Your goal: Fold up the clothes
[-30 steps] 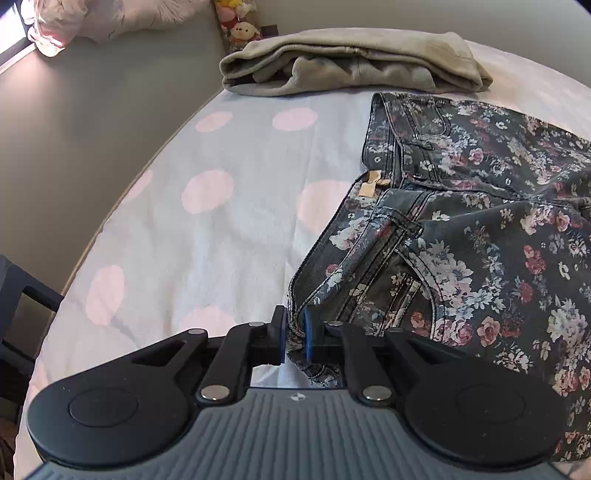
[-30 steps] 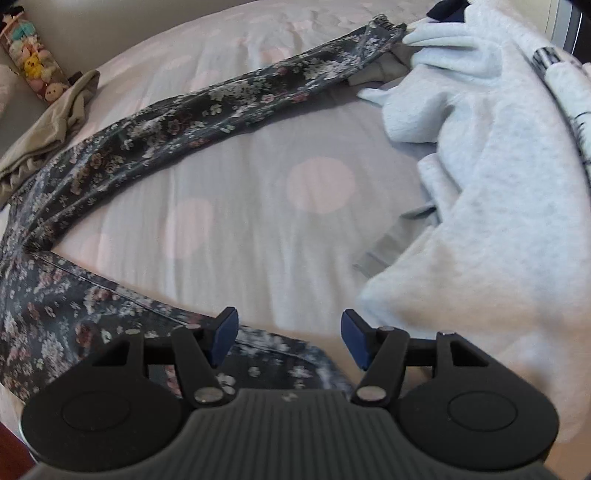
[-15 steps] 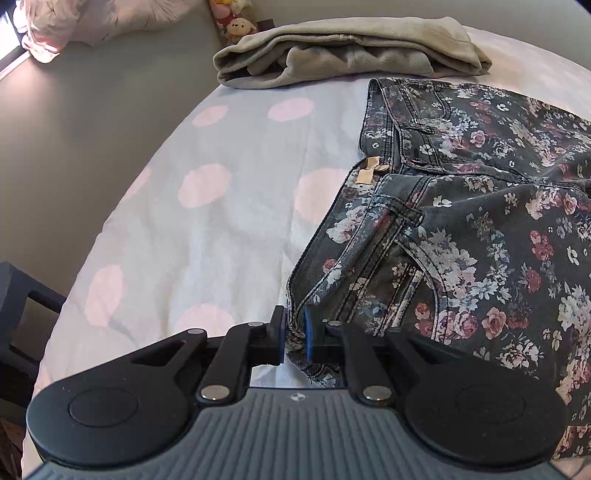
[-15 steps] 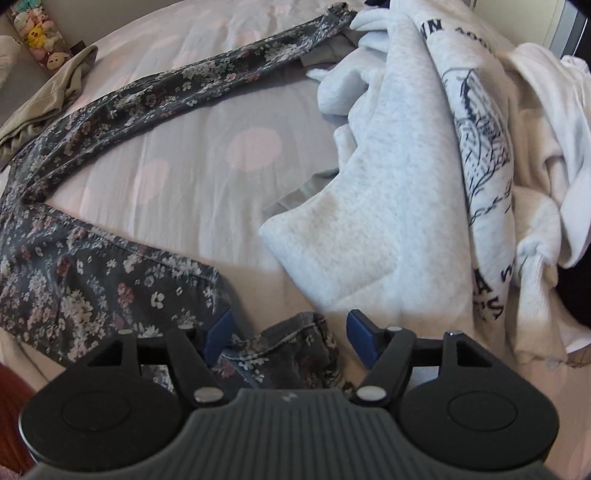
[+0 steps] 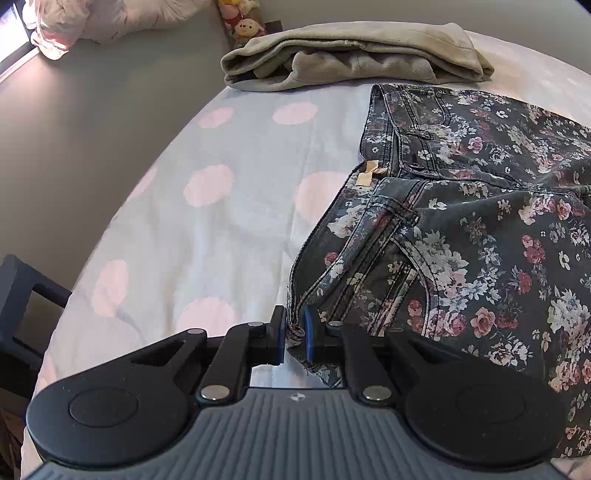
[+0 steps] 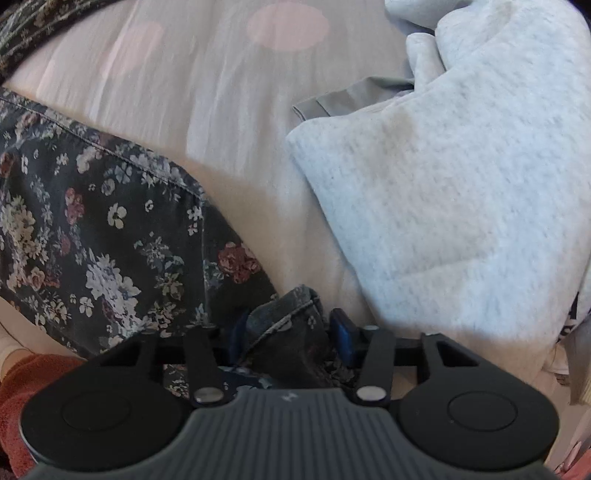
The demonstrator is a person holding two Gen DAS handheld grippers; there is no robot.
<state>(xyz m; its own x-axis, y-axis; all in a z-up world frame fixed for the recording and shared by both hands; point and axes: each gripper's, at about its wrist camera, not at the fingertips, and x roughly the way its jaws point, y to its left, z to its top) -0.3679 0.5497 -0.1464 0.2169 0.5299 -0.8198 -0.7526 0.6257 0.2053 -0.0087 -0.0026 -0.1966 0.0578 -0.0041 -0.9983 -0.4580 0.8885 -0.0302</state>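
Note:
Dark floral jeans (image 5: pixel 461 229) lie spread on a white bed sheet with pink dots (image 5: pixel 207 221). My left gripper (image 5: pixel 294 334) is shut on the near corner of the jeans' waistband. In the right wrist view, a leg of the same jeans (image 6: pixel 92 229) lies at the left, and its hem is bunched between the fingers of my right gripper (image 6: pixel 291 336). The blue pads stand apart on either side of the hem and have not closed on it.
A folded beige garment (image 5: pixel 351 59) lies at the far edge of the bed, with plush toys (image 5: pixel 240 18) behind it. A light grey sweatshirt (image 6: pixel 461 184) is heaped right of the right gripper. A rust-red cloth (image 6: pixel 22 387) shows at the lower left.
The right gripper has dropped low and forward onto the leg hem, its fingers narrowing around the bunched cloth. The left gripper keeps its hold on the waistband and has barely moved.

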